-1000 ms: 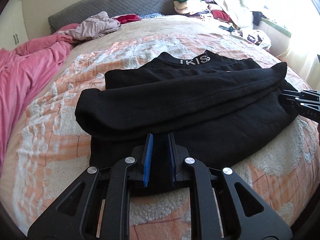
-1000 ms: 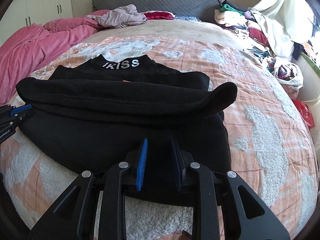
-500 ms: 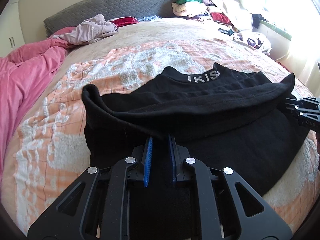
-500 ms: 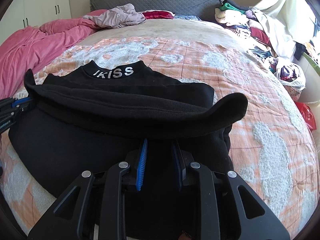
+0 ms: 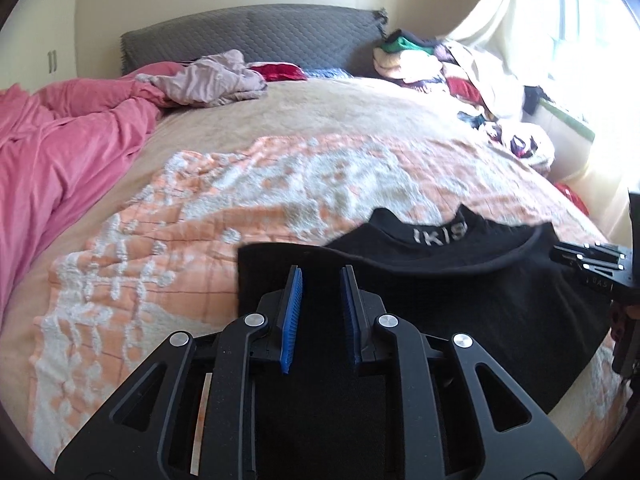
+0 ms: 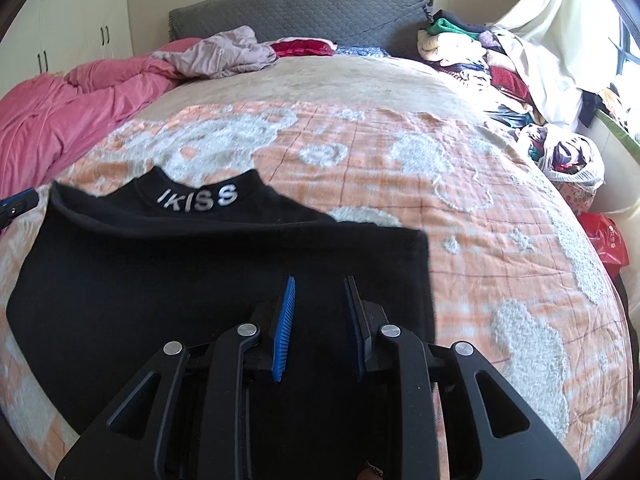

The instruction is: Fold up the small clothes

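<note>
The sweater [image 6: 192, 280] lay flat on the blanket [image 6: 440, 208] spread over the near part of the bed [image 6: 340, 84], its collar pointing toward the headboard [image 6: 304, 8] at the far end. The right gripper [image 6: 319, 308] stood over the sweater's right near part, the left gripper [image 5: 320, 300] over its left near part, each with fingers [image 5: 292, 312] apart above the cloth. To the left of the blanket, a duvet [image 6: 60, 112] lay bunched along the bed's left side. Behind it, just before the headboard, rested a crumpled garment [image 6: 224, 56]. At the bed's far right corner sat a pile of clothes [image 6: 480, 56], with a bag of clothes [image 6: 572, 160] nearer along the right edge.
</note>
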Motion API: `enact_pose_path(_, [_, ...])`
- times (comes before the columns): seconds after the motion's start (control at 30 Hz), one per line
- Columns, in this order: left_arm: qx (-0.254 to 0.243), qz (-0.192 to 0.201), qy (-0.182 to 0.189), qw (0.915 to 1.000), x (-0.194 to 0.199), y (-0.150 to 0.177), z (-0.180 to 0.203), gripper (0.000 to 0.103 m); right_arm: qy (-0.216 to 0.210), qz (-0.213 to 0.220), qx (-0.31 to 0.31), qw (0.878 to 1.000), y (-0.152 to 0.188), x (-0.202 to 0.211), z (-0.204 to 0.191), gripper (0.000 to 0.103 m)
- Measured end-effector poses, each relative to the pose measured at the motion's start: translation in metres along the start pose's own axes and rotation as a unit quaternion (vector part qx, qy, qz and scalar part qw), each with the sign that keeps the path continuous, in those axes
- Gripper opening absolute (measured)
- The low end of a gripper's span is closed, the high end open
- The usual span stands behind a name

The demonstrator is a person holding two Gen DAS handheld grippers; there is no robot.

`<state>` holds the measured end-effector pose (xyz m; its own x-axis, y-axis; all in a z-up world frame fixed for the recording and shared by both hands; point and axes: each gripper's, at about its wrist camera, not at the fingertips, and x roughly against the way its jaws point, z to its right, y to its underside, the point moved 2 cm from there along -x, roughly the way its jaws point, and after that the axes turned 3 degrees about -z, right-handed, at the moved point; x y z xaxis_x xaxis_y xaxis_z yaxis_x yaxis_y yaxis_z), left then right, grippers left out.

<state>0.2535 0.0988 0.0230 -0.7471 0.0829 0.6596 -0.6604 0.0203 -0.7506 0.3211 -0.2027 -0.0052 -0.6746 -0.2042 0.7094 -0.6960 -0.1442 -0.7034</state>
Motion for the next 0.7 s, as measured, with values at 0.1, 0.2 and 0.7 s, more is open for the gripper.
enact_pose_path(0.1, [0.048, 0.000, 0.005, 0.9988, 0.004, -0.005, -0.020, 0.015, -0.003, 0.011, -0.025, 1.000, -0.002, 0.008, 0.014, 0.023])
enact_pose_path(0.2, [0.067, -0.007, 0.002, 0.9977, 0.002, -0.004, -0.031, 0.017, 0.006, 0.016, -0.037, 0.999, -0.003, 0.014, 0.027, 0.034])
enact_pose_path(0.7, [0.107, -0.089, 0.038, 0.9896, -0.046, 0.026, -0.042, 0.034, -0.040, -0.041, -0.101, 0.993, 0.009, -0.015, 0.060, 0.046])
